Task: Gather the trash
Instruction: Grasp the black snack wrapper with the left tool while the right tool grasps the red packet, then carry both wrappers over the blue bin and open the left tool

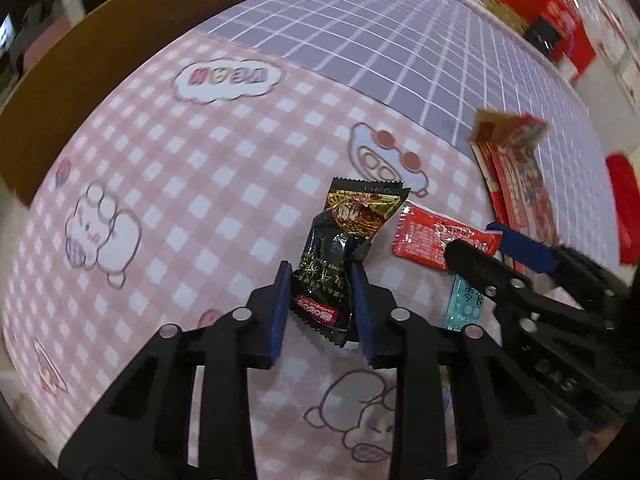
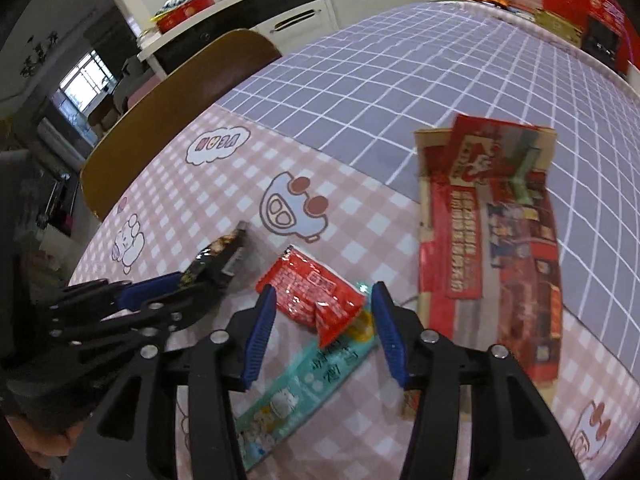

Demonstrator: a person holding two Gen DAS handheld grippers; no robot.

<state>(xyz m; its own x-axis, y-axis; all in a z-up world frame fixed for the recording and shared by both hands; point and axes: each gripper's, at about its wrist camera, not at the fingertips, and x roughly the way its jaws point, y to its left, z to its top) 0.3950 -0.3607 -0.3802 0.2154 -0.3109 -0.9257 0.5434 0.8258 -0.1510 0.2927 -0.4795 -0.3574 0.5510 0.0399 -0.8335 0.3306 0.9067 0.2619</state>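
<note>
**Black wrapper pinched, red packet straddled**

Left wrist view: the left gripper [image 1: 322, 276] has its blue pads closed on the black snack wrapper [image 1: 340, 248], whose top half stands crumpled above the fingertips over the pink checked tablecloth [image 1: 192, 184]. Just right of that wrapper lies the red packet [image 1: 436, 236], with the right gripper [image 1: 476, 240] coming in over it.

Right wrist view: the right gripper [image 2: 324, 300] is open, its fingers standing either side of the red packet [image 2: 310, 294] without pressing it (a teal wrapper [image 2: 296, 384] lies partly under the packet). Right of the packet lies a long red flattened box [image 2: 492, 232]; left of it, the left gripper [image 2: 188, 280] holds the black wrapper [image 2: 220, 256]
</note>
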